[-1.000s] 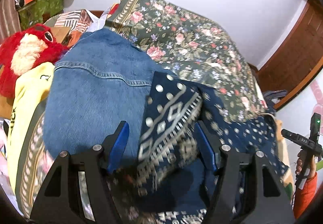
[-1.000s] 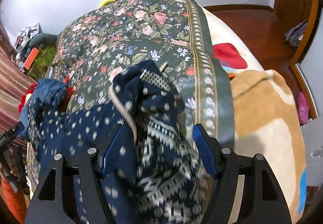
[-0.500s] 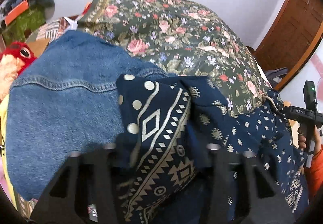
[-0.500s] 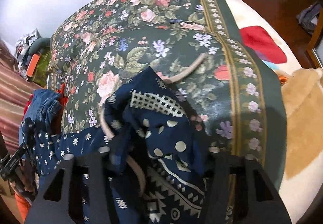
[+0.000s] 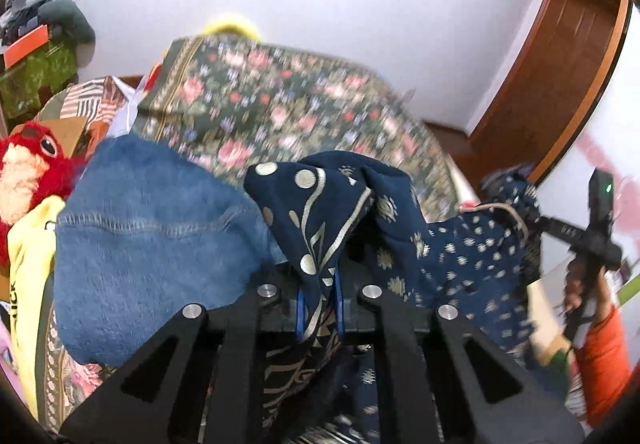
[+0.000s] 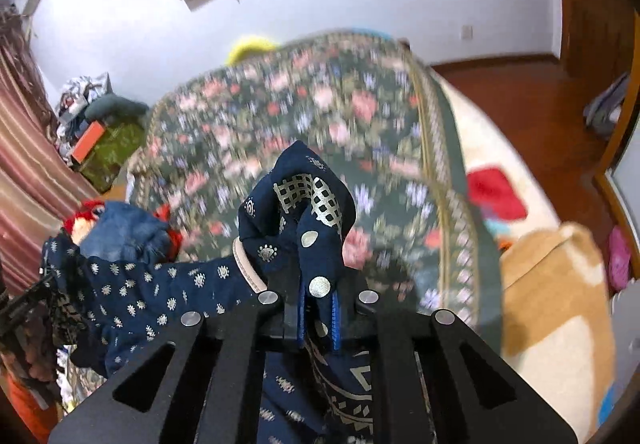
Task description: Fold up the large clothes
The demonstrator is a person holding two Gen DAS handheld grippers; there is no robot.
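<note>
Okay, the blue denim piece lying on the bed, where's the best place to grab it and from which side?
Probably the stitched seam edge of the denim garment, coming from above on the near side: that thick hem faces the left gripper, which is closing on the navy patterned garment, and the right gripper is shut on it.

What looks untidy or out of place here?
The navy garment is bunched, not flat, pinched between both grippers, left and right. A denim jacket lies crumpled on the floral bedspread.
</note>
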